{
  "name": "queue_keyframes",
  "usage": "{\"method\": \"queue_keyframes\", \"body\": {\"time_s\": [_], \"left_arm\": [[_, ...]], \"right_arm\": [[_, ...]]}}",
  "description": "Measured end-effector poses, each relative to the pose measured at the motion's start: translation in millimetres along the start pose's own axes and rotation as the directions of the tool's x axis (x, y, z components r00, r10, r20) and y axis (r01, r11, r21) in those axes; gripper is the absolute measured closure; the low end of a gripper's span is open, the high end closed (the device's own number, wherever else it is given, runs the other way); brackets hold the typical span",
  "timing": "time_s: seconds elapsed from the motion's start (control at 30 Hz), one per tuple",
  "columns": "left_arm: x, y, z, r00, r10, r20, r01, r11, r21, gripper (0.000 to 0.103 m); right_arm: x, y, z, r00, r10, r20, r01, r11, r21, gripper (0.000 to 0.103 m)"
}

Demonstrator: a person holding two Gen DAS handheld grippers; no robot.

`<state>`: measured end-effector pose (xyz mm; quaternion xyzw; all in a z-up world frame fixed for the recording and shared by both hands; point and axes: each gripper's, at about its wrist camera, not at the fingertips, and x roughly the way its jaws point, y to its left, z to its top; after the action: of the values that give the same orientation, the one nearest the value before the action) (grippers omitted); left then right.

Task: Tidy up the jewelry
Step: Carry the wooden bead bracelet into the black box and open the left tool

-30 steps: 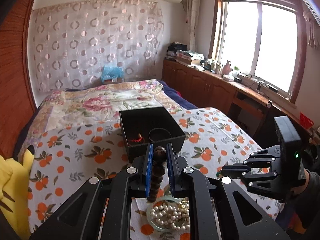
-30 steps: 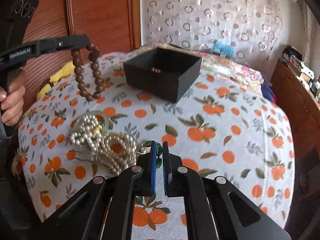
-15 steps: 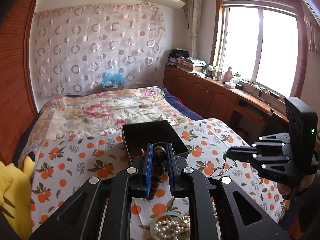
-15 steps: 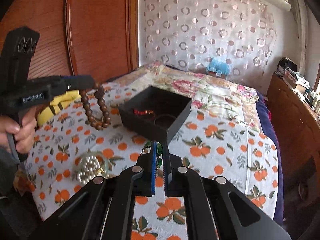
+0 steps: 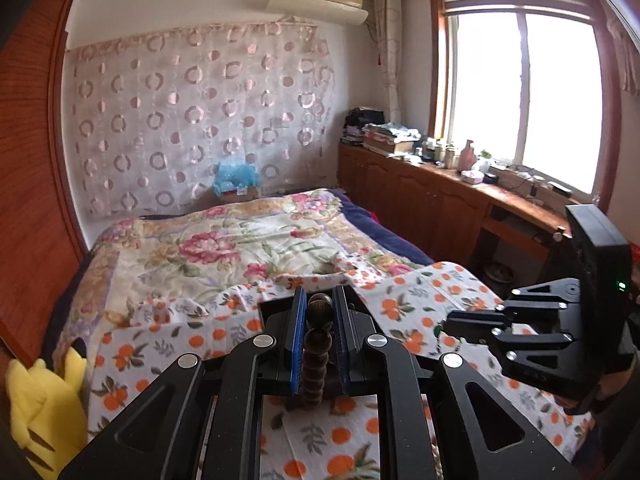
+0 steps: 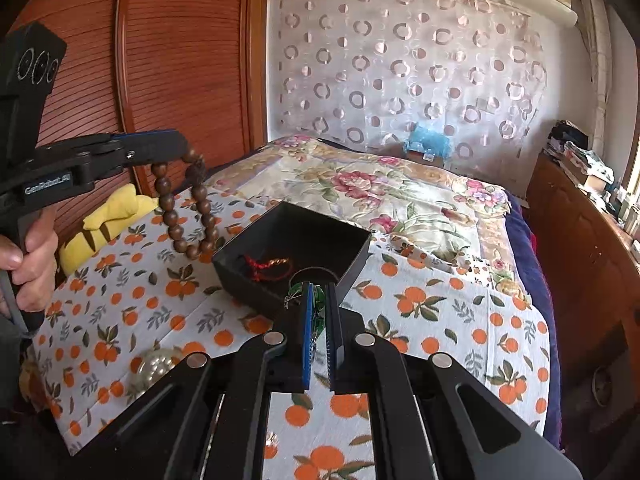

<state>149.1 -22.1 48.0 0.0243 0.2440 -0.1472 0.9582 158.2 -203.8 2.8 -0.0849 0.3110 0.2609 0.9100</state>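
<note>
Bed (image 5: 240, 240) fills room: floral quilt far, orange-print cloth (image 6: 420, 304) near. Patterned curtain (image 5: 200, 120) on far wall, wood cabinet (image 5: 420, 200) and window (image 5: 524, 100) right. Black box (image 6: 292, 256) on cloth, red bracelet (image 6: 268, 266) inside. Left claw (image 5: 319, 312) clamped on wooden bead bracelet (image 6: 188, 208), loop hanging left of box. Right claw (image 6: 319, 300) nearly closed on green pendant (image 6: 298, 290) at box's near edge. Pearls (image 6: 154, 366) near left. Yellow plush (image 5: 44, 412) at left edge.

Grippers: left gripper (image 5: 319, 320) and right gripper (image 6: 318, 316) matte black, blue finger pads (image 6: 307, 332), silver screws.
Marking: white "GenRobot.AI".
Hand: bare skin, left edge.
</note>
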Motion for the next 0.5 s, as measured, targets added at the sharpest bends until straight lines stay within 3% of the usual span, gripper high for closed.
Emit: {"method": "queue_keyframes", "body": {"time_s": [0.23,0.5], "left_arm": [[34.3,5.6,9.5,0.999,0.01,-0.034,-0.01,1.0,-0.018,0.091],[68.8,14.4,-5.3,0.995,0.008,-0.097,-0.013,0.999,-0.05,0.091]], "right_arm": [[14.8,-9.4,11.9,1.0,-0.023,-0.008,0.023,1.0,0.0,0.096],[22.4,-14.8,27.9,1.0,-0.029,0.004,0.029,1.0,0.007,0.096]]}}
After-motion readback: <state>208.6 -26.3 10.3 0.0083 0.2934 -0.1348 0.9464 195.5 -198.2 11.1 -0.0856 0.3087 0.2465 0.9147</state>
